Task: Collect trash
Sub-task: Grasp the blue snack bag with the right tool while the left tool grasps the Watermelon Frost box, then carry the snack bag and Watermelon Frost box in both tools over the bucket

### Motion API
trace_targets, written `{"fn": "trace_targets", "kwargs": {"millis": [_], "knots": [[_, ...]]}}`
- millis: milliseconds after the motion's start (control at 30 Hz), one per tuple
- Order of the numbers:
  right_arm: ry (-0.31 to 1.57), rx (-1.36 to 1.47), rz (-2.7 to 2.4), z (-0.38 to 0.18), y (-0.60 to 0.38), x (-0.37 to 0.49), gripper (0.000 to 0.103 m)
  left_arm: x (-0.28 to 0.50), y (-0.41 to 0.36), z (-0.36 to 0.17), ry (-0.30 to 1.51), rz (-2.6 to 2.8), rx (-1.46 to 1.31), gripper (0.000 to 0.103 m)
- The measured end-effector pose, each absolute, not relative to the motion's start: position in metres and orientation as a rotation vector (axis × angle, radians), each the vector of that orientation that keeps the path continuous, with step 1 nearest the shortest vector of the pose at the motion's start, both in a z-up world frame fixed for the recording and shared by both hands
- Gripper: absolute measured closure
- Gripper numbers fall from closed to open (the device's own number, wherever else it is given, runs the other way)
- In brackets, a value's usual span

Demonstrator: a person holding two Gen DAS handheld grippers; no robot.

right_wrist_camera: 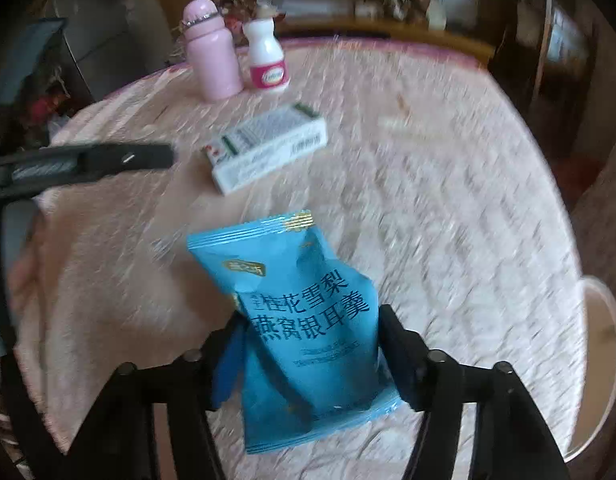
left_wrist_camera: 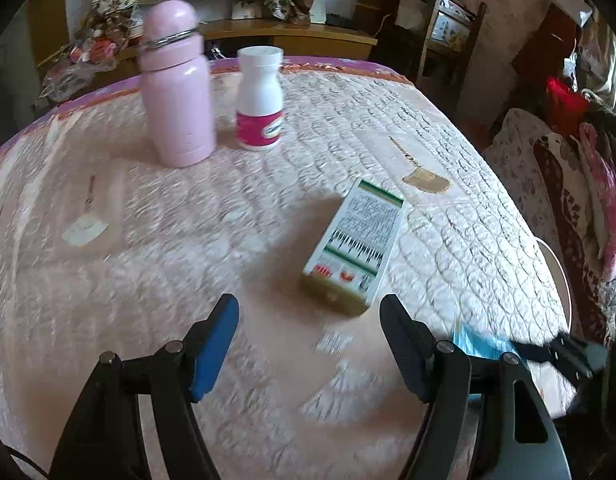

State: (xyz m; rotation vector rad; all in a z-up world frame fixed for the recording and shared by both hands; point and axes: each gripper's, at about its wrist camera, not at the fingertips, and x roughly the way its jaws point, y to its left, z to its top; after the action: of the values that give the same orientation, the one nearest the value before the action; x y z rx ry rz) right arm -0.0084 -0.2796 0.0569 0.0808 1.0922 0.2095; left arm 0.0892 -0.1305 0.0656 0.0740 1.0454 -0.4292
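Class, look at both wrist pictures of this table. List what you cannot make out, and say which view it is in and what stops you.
- Box: small print unreadable in both views, blurred by motion.
- Blue packet: lower corner hidden behind the right claw; in the left view only a blurred sliver shows.
- White bottle: label wording too small and blurred.
- White rim at the table's edge: cut off, so what it is stays unclear.
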Motion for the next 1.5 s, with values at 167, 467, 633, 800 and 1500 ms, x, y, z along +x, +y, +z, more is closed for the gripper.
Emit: {"fn": "trace_targets", "kwargs": {"millis": [167, 467, 633, 800, 1500], "knots": [[1.041, 0.142, 0.240, 0.066, -0.300, -0.030, 0.028, 0.106, -0.158, 0.053, 1.042, -0.431, 0.158, 0.029], [1.012, 0.099, 0.306, 0.087, -0.303, -0.042, 0.021, 0.131, -0.198, 0.025, 1.114, -0.404, 0.263, 0.029], [1.034, 0.081, 0.339, 0.077, -0.295, -0.038, 0.021, 0.116, -0.184, 0.028, 1.098, -0.384, 0.256, 0.035], [1.079, -0.002, 0.344, 0.058, -0.277, -0.023, 0.021, 0.076, -0.153, 0.041, 1.062, -0.338, 0.249, 0.036], [1.106, -0.012, 0.255, 0.051, -0.273, -0.012, 0.019, -0.027, -0.085, 0.046, 1.043, -0.262, 0.153, 0.036]]}}
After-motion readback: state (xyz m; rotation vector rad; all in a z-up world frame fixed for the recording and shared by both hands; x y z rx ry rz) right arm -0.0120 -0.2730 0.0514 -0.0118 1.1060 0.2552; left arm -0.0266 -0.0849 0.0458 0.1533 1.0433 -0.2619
